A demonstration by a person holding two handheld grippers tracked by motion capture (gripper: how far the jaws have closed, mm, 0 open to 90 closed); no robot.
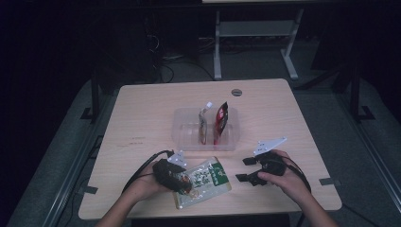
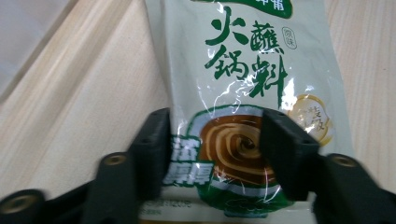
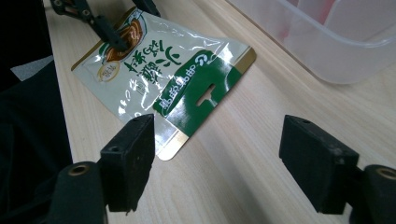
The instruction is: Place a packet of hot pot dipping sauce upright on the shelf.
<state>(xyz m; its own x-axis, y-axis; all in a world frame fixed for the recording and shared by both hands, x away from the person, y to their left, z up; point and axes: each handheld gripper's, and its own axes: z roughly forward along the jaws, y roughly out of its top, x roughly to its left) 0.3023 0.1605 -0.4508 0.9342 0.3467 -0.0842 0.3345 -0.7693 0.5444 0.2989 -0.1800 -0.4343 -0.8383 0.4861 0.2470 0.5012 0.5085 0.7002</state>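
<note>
A white and green sauce packet (image 1: 208, 178) with green characters and a brown swirl picture lies flat near the table's front edge. My left gripper (image 1: 182, 182) points down at its lower end. In the left gripper view the packet (image 2: 243, 70) runs up between the two black jaws of my left gripper (image 2: 215, 121), which stand apart over the swirl picture; the right jaw lies over the packet's surface. My right gripper (image 1: 244, 169) rests on the table just right of the packet, open, with bare wood between the jaws of this gripper (image 3: 217, 135). The packet's green hang-hole end (image 3: 196, 88) lies ahead of it.
A clear plastic container (image 1: 184, 130) stands at the table's middle, with a red packet (image 1: 220, 120) and a pale brownish packet (image 1: 202, 124) upright in it. Its wall (image 3: 327, 51) is close ahead in the right gripper view. A round cable hole (image 1: 237, 92) sits near the far edge.
</note>
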